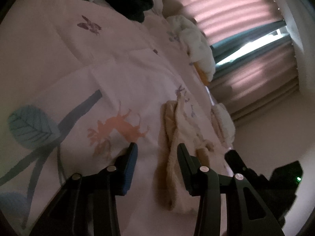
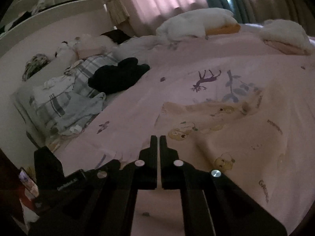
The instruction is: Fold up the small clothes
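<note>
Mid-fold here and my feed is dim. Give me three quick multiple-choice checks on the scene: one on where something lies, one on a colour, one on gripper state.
1. Where is the black garment?
A. hanging on the curtain
B. on the bed beside the plaid bedding
C. between the right gripper's fingers

2. What colour is the bear-print cloth?
A. beige
B. navy
C. red

3. How do the grippers stand?
A. both open
B. left gripper open, right gripper shut
C. left shut, right open

Answers: 1 B, it lies on the cover next to the plaid pile. 2 A, pale beige with small bears. 3 B, the left fingers stand wide apart; the right fingers nearly meet with nothing visible between them.
</note>
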Demonstrator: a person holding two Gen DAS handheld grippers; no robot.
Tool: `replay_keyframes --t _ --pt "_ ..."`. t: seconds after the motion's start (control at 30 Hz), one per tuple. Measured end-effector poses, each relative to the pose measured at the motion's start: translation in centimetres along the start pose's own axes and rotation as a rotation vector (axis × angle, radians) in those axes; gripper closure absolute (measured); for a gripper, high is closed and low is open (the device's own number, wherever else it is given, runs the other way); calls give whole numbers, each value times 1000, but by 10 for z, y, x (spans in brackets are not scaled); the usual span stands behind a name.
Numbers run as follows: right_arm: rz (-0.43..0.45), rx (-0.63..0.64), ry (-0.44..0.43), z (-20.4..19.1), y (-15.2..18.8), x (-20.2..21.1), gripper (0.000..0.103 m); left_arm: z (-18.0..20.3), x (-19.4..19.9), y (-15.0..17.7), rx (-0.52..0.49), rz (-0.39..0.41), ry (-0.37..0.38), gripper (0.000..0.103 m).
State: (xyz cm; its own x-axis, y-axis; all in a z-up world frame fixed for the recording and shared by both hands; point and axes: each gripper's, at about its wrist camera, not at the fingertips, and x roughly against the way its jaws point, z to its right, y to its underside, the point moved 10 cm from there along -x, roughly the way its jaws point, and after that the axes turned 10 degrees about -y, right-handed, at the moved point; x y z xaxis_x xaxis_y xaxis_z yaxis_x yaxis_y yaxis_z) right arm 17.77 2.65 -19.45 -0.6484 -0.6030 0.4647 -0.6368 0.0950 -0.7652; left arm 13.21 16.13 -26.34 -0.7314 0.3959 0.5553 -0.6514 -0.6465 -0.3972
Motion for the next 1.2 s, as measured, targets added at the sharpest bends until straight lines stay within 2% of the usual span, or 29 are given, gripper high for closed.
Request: replay_keyframes --t 0.07,0.1,0.13,0.17,0.23,0.3,0.33,0.37,0.4,0.43,0.5,0.57,0.63,0.73,0.77,0.93,1.0,1.07,1.13,1.2 --pt "4 46 141 17 -7 8 68 -2 1 -1 14 -11 21 59" --pt "8 73 211 25 -12 9 35 -2 2 -1 19 -13 26 59" --pt "-2 92 284 34 -14 8 20 -1 2 -1 21 -13 26 59" --pt "-15 93 303 42 -14 5 20 -1 2 -1 20 -12 21 59" --pt "-61 94 279 49 -6 0 23 0 2 -1 6 -10 6 59" --pt "-124 123 337 61 4 -11 23 2 2 0 -8 -4 -8 59" --pt "-162 158 391 69 13 -18 28 3 2 1 -14 -2 -15 59" --pt "-190 191 436 75 19 -24 37 4 1 1 -19 -1 -19 59" --pt "-207 202 471 81 26 -25 61 3 2 2 -23 0 -21 59" --pt "-214 185 491 88 24 -27 72 3 2 2 -26 -2 -22 59" --pt "-151 121 457 91 14 -18 96 3 2 2 -29 -7 -20 59" --pt "-68 -4 384 98 1 -5 96 2 2 1 -24 -11 -14 59" --pt "-10 -125 237 97 -8 3 96 2 2 1 -18 -11 -14 59" --pt "17 -141 185 89 -16 9 96 2 3 2 -22 0 -30 59" --pt "27 -153 144 83 -18 11 96 4 1 3 -30 2 -38 59" --pt "70 -236 -199 30 -18 16 96 5 0 3 -41 9 -53 59" --pt "30 -197 -224 8 -8 11 96 4 0 3 -29 11 -44 59" --pt "-59 -167 -219 -4 19 -4 96 4 0 3 -25 9 -37 59" --pt "-172 -127 -200 -9 52 -24 96 3 0 3 -22 7 -33 59" --pt "-223 -140 -170 -2 72 -37 96 3 1 3 -24 8 -33 59"
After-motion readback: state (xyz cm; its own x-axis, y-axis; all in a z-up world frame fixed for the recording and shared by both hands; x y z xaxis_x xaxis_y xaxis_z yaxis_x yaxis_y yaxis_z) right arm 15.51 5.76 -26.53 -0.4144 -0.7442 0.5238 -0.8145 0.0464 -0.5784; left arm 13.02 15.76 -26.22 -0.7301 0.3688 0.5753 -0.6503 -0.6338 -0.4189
